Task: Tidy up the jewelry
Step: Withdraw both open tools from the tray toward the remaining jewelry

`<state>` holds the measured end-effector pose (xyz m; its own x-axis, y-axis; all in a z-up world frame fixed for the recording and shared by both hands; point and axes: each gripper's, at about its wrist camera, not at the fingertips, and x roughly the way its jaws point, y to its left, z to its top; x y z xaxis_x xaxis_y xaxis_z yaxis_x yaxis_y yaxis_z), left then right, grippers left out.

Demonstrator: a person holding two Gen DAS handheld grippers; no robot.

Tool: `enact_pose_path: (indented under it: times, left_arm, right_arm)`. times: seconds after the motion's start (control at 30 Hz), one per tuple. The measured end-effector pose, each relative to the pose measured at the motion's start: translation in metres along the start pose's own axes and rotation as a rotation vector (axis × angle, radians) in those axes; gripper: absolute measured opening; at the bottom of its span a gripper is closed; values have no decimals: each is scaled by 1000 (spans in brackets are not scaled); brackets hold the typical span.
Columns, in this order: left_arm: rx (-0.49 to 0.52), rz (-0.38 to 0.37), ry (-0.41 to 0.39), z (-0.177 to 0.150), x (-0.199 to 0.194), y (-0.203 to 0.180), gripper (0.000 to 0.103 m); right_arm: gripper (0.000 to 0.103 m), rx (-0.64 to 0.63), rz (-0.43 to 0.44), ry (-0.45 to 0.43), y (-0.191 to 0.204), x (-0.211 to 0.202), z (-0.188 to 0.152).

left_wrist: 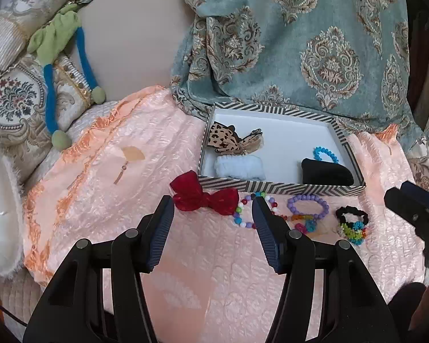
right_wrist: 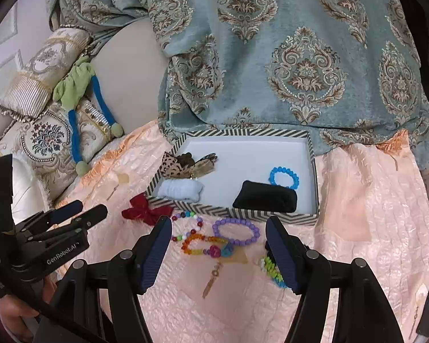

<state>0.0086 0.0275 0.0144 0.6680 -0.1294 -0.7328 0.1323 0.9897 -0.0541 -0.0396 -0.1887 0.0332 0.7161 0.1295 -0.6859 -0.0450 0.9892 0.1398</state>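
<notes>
A shallow rectangular box (left_wrist: 277,186) with a black-and-white chevron rim and smooth white floor sits on a crinkled, glossy peach bedspread (left_wrist: 123,171) edged with an orange fringe. Inside it, seen from the left wrist view, a leopard-print fabric bow (left_wrist: 228,140) lies at 10 o'clock, a fluffy pale blue scrunchie (left_wrist: 240,167) at 8 o'clock, a soft black pouch-like piece (left_wrist: 326,171) at 5 o'clock, and a small ring of glossy bright blue beads (left_wrist: 324,153) just behind the black piece.

Outside the box, along its near wall, lies a row of jewelry: a sheer red ribbon bow (left_wrist: 203,197) at the left corner, a multicoloured round-bead bracelet (left_wrist: 244,210), a lilac bead bracelet (left_wrist: 309,207) overlapping an orange-and-yellow translucent bead bracelet (right_wrist: 198,245) with pink and teal rose-shaped beads, and at the right a black scrunchie with a chunky green, blue and white beaded band (left_wrist: 353,225).

The left gripper (left_wrist: 213,200) has its ribbed dark blue pads spread wide, holding nothing, with the red bow and multicoloured bracelet between the tips. The right gripper (right_wrist: 218,223) is likewise spread wide and empty, framing the lilac and orange bracelets; its right finger (right_wrist: 280,245) covers part of the beaded band.

Beyond the box hangs heavy teal damask cloth (left_wrist: 314,43); at 9 o'clock are embroidered cushions (left_wrist: 14,97) and a green-and-blue plush toy (left_wrist: 57,43)
</notes>
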Motion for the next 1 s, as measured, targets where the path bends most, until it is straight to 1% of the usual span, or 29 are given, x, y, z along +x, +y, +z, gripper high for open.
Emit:
enact_pose_path:
  times: [0.33, 0.5, 1.0]
  left_arm:
    - [10, 0, -16, -11, -15, -4, 57]
    - [13, 1, -23, -14, -20, -4, 57]
    - [13, -3, -13, -19, -20, -6, 57]
  right_arm:
    - [67, -24, 17, -11, 13, -18, -9]
    - [69, -32, 20, -15, 19, -22, -11]
    - [70, -28, 15, -8, 19, -25, -15]
